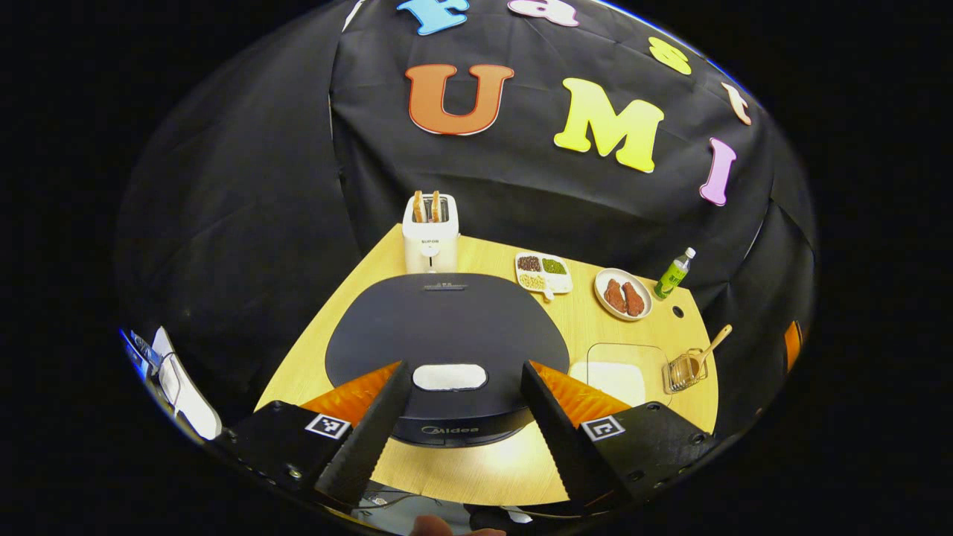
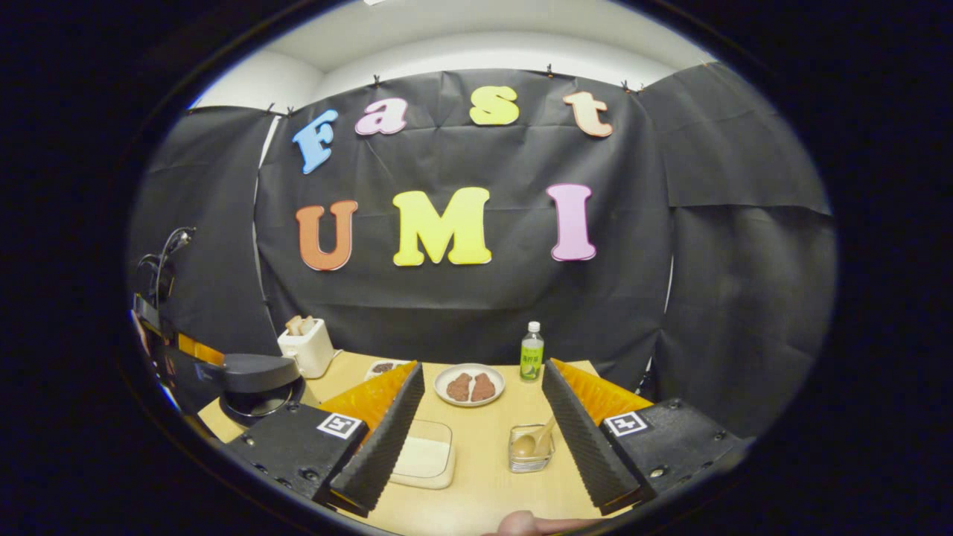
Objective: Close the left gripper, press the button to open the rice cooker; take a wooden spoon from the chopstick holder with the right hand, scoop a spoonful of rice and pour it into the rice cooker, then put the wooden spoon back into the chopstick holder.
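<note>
I count one rice cooker [image 1: 445,350], one toaster [image 1: 430,232] with two slices in it, one green bottle [image 1: 674,274], one plate [image 1: 624,294] carrying two brown pieces, one divided dish [image 1: 544,272] (three fillings), one clear rice container [image 1: 619,370], one chopstick holder [image 1: 683,371] with one wooden spoon [image 1: 713,347], on one bench [image 1: 476,469]

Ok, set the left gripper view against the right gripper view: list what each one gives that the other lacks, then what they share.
Left gripper view: the rice cooker from above, lid down, its white button between the open left gripper fingers; the divided dish of beans in full.

Right gripper view: the open right gripper, the room's white wall above the cloth, the cooker side-on.

Both: toaster, plate of meat, green bottle, rice container, wooden spoon in the chopstick holder.
</note>
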`<state>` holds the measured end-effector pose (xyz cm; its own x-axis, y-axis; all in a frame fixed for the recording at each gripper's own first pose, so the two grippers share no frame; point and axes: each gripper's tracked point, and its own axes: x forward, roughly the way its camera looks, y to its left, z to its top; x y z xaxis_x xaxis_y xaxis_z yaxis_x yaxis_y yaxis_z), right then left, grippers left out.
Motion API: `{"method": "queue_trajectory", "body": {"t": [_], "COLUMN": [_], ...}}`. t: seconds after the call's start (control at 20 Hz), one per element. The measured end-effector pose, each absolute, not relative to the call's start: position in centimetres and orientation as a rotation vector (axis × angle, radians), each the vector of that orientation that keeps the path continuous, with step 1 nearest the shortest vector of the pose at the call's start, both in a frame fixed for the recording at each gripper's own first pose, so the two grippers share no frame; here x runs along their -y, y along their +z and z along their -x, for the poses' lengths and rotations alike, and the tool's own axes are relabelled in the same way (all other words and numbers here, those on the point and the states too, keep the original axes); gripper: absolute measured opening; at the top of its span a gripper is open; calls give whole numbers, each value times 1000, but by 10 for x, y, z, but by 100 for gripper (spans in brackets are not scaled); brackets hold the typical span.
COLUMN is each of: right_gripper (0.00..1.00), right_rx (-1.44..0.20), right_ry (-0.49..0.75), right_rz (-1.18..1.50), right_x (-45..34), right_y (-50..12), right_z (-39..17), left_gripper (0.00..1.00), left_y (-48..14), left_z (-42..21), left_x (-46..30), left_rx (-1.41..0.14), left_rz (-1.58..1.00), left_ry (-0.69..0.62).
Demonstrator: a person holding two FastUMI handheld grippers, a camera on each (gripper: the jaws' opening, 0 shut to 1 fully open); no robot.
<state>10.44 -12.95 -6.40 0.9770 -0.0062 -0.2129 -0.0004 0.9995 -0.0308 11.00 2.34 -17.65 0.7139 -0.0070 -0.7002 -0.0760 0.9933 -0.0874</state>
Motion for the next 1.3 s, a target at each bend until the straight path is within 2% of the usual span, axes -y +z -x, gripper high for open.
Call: {"method": "queue_trajectory", "body": {"t": [0.1, 0.15, 0.45, 0.5, 0.55, 0.6, 0.65, 0.7, 0.75, 0.8, 0.95, 1.05, 1.15, 1.3], "right_gripper": [97, 100, 97, 100, 97, 100, 97, 100, 97, 100, 97, 100, 97, 100], "right_rx": [-203, -202, -231, -234, -239, -238, -236, -235, -234, -232, -237, -247, -259, -281], "right_ry": [19, 31, 80, 85, 88, 87, 85, 83, 80, 79, 86, 95, 103, 93], "right_rz": [40, 35, -1, -6, -11, -17, -25, -34, -42, -49, -66, -81, -94, -99], "right_x": [120, 115, 97, 95, 94, 95, 95, 97, 97, 97, 97, 95, 95, 99], "right_y": [-59, -59, -71, -72, -74, -75, -75, -75, -75, -76, -82, -88, -94, -100], "right_z": [-109, -112, -130, -133, -135, -138, -142, -145, -148, -150, -162, -168, -175, -182], "left_gripper": [100, 97, 98, 97, 97, 97, 98, 96, 96, 96, 96, 97, 98, 97], "left_y": [-191, -200, -231, -234, -237, -237, -238, -240, -240, -241, -256, -258, -253, -252], "left_z": [-104, -101, -91, -90, -89, -88, -91, -89, -89, -88, -85, -87, -91, -94], "left_x": [-22, -21, -22, -21, -22, -23, -24, -24, -24, -23, -23, -21, -20, -22], "left_rx": [-808, -829, -891, -900, -909, -915, -910, -917, -920, -926, -953, -941, -929, -897], "left_rz": [133, 151, 199, 199, 201, 198, 193, 190, 187, 184, 119, 104, 134, 127], "left_ry": [43, 46, 76, 80, 86, 98, 103, 109, 114, 123, 133, 140, 158, 178]}}
